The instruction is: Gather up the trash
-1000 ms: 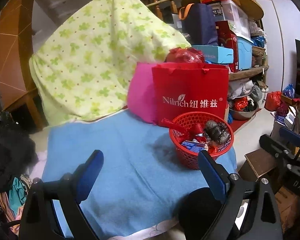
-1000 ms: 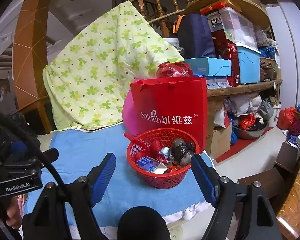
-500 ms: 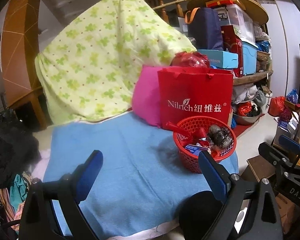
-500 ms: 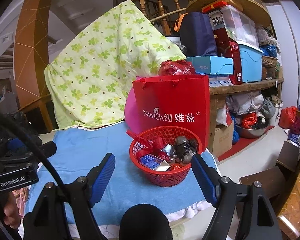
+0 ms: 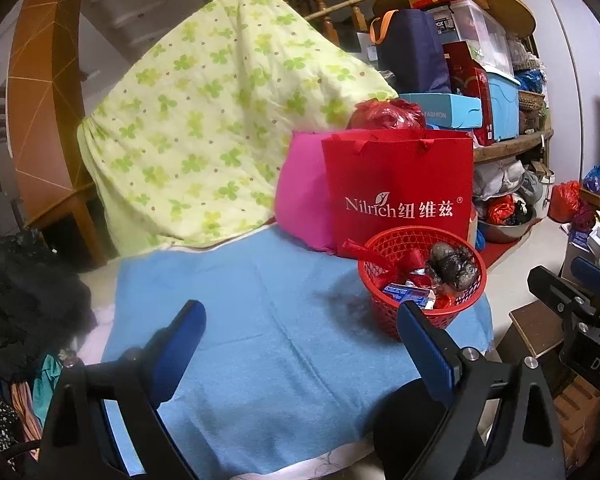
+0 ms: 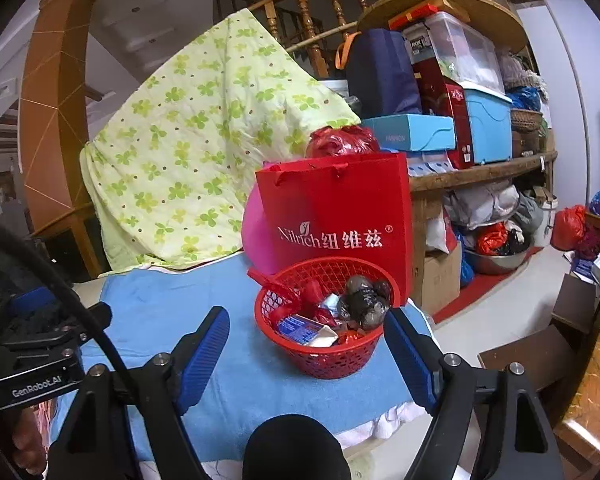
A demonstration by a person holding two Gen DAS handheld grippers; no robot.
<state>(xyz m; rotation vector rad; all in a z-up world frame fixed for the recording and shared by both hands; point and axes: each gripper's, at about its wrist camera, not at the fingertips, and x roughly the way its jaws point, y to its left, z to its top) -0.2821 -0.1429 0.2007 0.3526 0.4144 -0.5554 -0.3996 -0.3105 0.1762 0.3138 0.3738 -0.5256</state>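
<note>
Trash looks pretty much rounded up already, so we're guessing this is the tail end of the job. From the left wrist view, our left gripper [image 5: 298, 332] hangs over the blue towel [image 5: 260, 320] with its fingers spread wide and nothing between them, and that towel patch is bare as far as we can see. The red basket [image 5: 420, 316] sits off to the right on the towel's far corner, just in front of the red paper bag [image 5: 398, 192], and it's full of wrappers [image 5: 406, 294] plus a crumpled dark plastic wad [image 5: 452, 266]. Over on the right wrist view, the right gripper [image 6: 306, 344] is lined up straight at the basket, fingers wide apart and empty, the basket framed between them but not touched. The green-flowered quilt [image 6: 196, 144] and cluttered shelves [image 6: 480, 168] are just background. Next move, if any, we'd say is scanning for leftover scraps, or easing the right gripper forward and closing on the basket rim to carry it off. The mesh is flimsy, so grip gently.
</note>
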